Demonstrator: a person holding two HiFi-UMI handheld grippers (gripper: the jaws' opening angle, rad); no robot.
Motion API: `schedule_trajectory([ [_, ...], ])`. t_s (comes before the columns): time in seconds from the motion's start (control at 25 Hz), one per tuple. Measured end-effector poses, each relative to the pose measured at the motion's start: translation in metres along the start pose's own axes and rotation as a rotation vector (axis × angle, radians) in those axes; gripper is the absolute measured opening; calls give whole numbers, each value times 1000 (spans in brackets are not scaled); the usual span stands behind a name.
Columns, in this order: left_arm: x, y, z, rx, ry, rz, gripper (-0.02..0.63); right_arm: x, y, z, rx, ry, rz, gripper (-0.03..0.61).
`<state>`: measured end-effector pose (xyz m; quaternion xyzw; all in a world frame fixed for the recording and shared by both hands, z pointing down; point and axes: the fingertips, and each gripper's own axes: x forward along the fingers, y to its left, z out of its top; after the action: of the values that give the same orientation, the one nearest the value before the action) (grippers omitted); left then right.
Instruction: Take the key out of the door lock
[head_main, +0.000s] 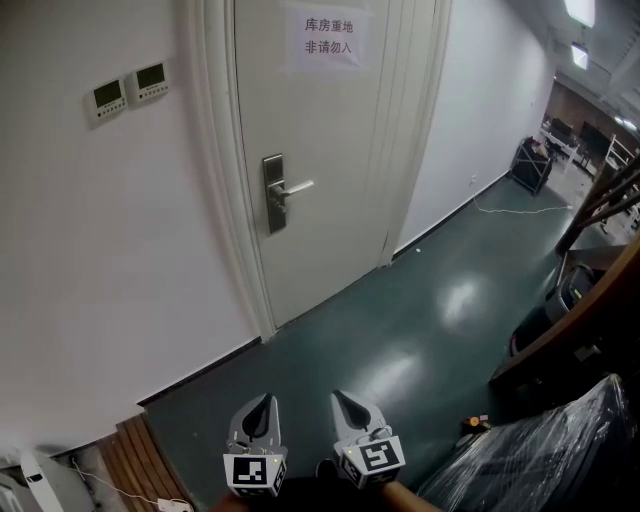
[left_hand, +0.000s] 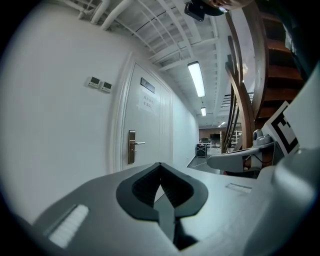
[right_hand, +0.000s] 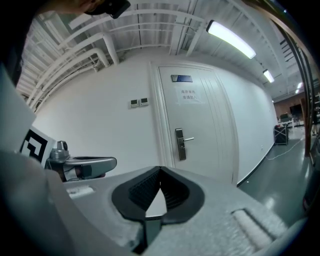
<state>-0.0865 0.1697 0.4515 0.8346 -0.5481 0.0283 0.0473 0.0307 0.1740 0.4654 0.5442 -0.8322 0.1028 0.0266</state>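
Observation:
A white door (head_main: 320, 150) stands shut across the hallway, with a metal lock plate (head_main: 274, 195) and lever handle (head_main: 297, 187) at its left side. The key is too small to make out. The plate also shows far off in the left gripper view (left_hand: 131, 147) and the right gripper view (right_hand: 180, 144). Both grippers hang low at the bottom of the head view, far from the door. The left gripper (head_main: 260, 413) has its jaws together with nothing between them. The right gripper (head_main: 348, 405) is likewise shut and empty.
A paper notice (head_main: 329, 38) is taped high on the door. Two wall control panels (head_main: 128, 92) sit left of the frame. Dark green floor (head_main: 420, 320) runs to the right. A wrapped bundle (head_main: 540, 450) and a wooden stair rail (head_main: 590, 290) crowd the right side.

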Motion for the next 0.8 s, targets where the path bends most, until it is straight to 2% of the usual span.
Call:
schedule_trajectory([
  [0.2,18,-24,-2,1,-2,25,18,-3,-32,4,-2,-8,12,-9],
  [0.48,47,-50,5,38,-1,16,18,-3,-66,2,30,22,42,-9],
  [0.6,64,-55,13,53,-8,4,18,0,-77,1,39,43,32,-9],
  [0.8,101,-61,6,58,-5,-50,18,10,-100,3,65,56,-7,-9],
])
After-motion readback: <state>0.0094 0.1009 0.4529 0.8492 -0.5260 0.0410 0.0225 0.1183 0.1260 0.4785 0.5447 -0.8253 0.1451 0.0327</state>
